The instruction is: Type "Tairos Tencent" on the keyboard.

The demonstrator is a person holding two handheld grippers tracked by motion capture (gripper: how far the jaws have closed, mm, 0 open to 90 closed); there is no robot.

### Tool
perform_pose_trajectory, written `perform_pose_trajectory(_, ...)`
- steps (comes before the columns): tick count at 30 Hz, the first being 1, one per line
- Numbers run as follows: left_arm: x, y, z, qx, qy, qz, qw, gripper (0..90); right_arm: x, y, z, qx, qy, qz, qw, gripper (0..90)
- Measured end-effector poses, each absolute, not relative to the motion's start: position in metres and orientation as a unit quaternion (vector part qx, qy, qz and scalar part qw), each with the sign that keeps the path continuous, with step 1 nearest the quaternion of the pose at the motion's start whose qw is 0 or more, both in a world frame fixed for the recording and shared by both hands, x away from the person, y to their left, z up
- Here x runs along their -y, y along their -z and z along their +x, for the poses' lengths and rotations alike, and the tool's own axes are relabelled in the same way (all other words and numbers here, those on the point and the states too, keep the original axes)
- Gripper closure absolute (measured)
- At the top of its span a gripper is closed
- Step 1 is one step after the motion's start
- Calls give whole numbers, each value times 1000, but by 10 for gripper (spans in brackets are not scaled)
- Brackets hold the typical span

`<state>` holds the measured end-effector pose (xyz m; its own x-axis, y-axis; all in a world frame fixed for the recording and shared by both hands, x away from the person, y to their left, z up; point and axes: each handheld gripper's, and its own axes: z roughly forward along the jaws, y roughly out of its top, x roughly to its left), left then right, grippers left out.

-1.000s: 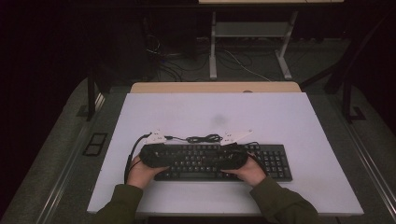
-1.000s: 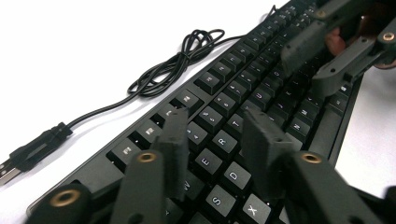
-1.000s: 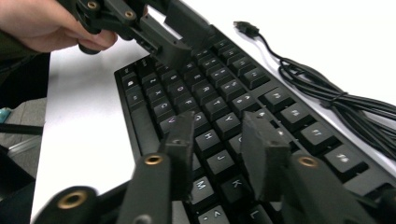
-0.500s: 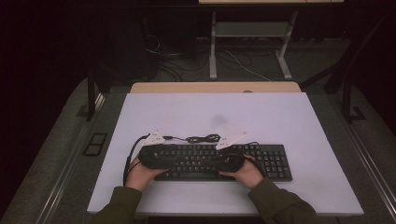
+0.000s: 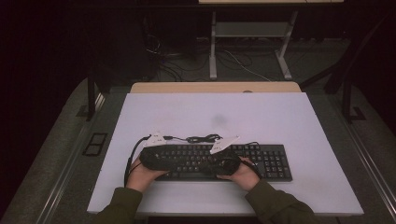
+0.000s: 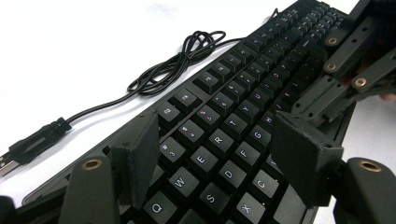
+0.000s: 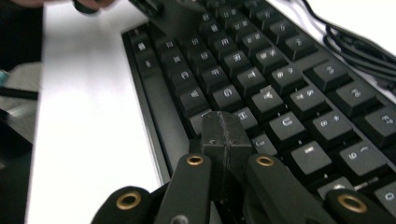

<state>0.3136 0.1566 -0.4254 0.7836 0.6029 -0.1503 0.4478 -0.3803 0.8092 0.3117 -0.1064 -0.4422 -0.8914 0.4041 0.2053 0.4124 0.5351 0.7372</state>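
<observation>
A black keyboard (image 5: 261, 161) lies along the near side of the white table (image 5: 224, 112). My left gripper (image 5: 175, 161) hovers over its left end and points right along the keys. Its jaws (image 6: 219, 163) stand open above the letter keys and have just been opening, with nothing between the pads (image 6: 140, 154). My right gripper (image 5: 212, 164) is over the middle of the keyboard, pointing left. Its jaws are shut with nothing between them, and the tip (image 7: 226, 133) sits low over the keys (image 7: 261, 102). The right gripper's linkage (image 6: 348, 60) shows just beyond my left jaws.
The keyboard's black cable (image 5: 203, 138) lies coiled on the table just behind it, ending in a plug (image 6: 32, 144). A wooden desk edge (image 5: 215, 87) borders the table's far side. Metal table legs (image 5: 212, 46) and floor cables stand beyond it.
The right hand has shifted slightly left along the keyboard and its gripper sits lower over the keys. The left hand has kept its place.
</observation>
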Motion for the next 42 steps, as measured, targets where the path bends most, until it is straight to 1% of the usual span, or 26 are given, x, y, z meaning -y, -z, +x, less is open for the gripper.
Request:
perform_pose_trajectory(16, -157, 425, 314, -324, -87, 821, 461, 324, 112, 437, 314, 865, 441, -240, 9, 889)
perform_pose_trajectory(19, -157, 425, 314, -323, -88, 822, 460, 328, 114, 436, 315, 862, 446, -238, 9, 854)
perform_pose_trajectory(21, -156, 424, 315, -321, -88, 823, 461, 344, 116, 435, 315, 859, 451, -240, 9, 816)
perform_pose_trajectory(25, -154, 423, 315, -316, -87, 822, 465, 426, 122, 433, 317, 854, 460, -244, 10, 728)
perform_pose_trajectory(28, -151, 422, 316, -311, -84, 824, 467, 507, 126, 431, 319, 849, 466, -250, 13, 655)
perform_pose_trajectory(34, -143, 422, 318, -297, -75, 833, 461, 705, 134, 430, 323, 840, 474, -263, 11, 506)
perform_pose_trajectory(38, -137, 423, 320, -290, -72, 838, 457, 810, 137, 430, 324, 836, 479, -270, 7, 417)
perform_pose_trajectory(42, -130, 424, 321, -287, -66, 842, 452, 888, 140, 431, 326, 832, 483, -273, 0, 338)
